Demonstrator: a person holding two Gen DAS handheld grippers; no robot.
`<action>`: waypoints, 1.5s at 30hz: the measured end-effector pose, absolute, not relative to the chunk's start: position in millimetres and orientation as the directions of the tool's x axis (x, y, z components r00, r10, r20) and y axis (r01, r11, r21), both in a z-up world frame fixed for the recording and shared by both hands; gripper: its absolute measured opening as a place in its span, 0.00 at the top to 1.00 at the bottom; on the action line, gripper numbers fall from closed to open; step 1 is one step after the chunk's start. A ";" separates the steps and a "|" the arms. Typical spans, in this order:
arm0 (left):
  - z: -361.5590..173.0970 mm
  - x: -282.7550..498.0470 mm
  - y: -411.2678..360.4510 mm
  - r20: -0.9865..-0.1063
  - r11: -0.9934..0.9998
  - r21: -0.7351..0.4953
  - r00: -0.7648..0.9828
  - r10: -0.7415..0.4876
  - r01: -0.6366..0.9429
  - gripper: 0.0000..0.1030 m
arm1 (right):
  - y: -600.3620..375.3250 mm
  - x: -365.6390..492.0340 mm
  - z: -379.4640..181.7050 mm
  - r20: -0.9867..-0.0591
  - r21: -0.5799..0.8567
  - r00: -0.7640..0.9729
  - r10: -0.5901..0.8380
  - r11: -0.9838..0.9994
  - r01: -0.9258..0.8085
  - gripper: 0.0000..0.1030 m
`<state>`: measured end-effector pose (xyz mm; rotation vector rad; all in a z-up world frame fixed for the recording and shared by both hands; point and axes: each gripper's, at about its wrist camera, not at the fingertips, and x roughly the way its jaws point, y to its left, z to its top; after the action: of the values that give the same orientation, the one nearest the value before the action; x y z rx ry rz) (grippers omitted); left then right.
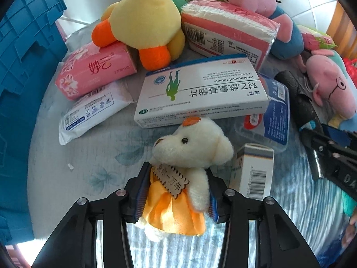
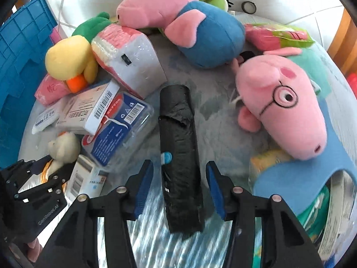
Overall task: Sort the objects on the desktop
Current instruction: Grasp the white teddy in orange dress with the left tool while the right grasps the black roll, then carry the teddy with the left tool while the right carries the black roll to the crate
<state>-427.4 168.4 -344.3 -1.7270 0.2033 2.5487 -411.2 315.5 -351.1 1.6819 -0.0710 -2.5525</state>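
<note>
A small white teddy bear (image 1: 191,143) in an orange dress, with a wooden tag, is held upright by my left gripper (image 1: 178,178), which is shut on its body. In the right wrist view a black roll (image 2: 178,134) lies lengthwise on the tablecloth between the fingers of my right gripper (image 2: 179,174). That gripper is open, with a gap on each side of the roll. The same bear (image 2: 63,147) and the left gripper (image 2: 33,189) show at the lower left there. In the left wrist view the right gripper (image 1: 330,151) appears at the right edge.
A blue crate (image 1: 26,71) stands on the left. A white paracetamol box (image 1: 200,91), pink tissue packs (image 1: 93,71), a yellow duck plush (image 1: 145,22), a floss case (image 2: 116,129), a small carton (image 1: 254,169) and two pink pig plushes (image 2: 178,17) (image 2: 285,102) crowd the floral cloth.
</note>
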 end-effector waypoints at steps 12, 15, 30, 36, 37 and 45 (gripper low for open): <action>-345.6 -448.1 170.4 -0.923 -0.991 0.081 -0.383 -0.036 -0.103 0.67 | 307.5 -413.7 -361.8 -0.919 0.031 -0.391 -0.056 -0.997 0.070 0.65; -338.4 -447.7 168.9 -0.918 -0.993 0.068 -0.397 -0.023 -0.101 0.69 | 301.9 -409.2 -362.1 -0.924 0.003 -0.379 -0.043 -0.994 0.106 0.66; -247.2 -373.9 147.7 -0.825 -0.997 0.045 -0.565 -0.004 -0.058 0.71 | 326.8 -358.8 -263.1 -0.844 0.070 -0.521 -0.125 -0.990 0.124 0.66; -193.8 -326.6 140.8 -0.765 -0.999 0.053 -0.643 -0.039 -0.002 0.71 | 294.3 -341.3 -199.3 -0.768 0.072 -0.614 -0.181 -0.978 0.198 0.66; -185.4 -321.3 135.9 -0.755 -0.998 0.056 -0.654 -0.050 0.012 0.71 | 290.1 -336.1 -188.0 -0.755 0.071 -0.627 -0.193 -0.974 0.214 0.66; -123.7 -270.2 93.2 -0.657 -0.985 0.067 -0.737 -0.162 0.156 0.71 | 244.8 -311.9 -126.1 -0.656 0.052 -0.691 -0.303 -0.932 0.359 0.66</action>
<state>-270.2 93.2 -123.7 -1.1728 0.0124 3.0979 -311.9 244.8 -126.1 0.9866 0.1127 -2.5961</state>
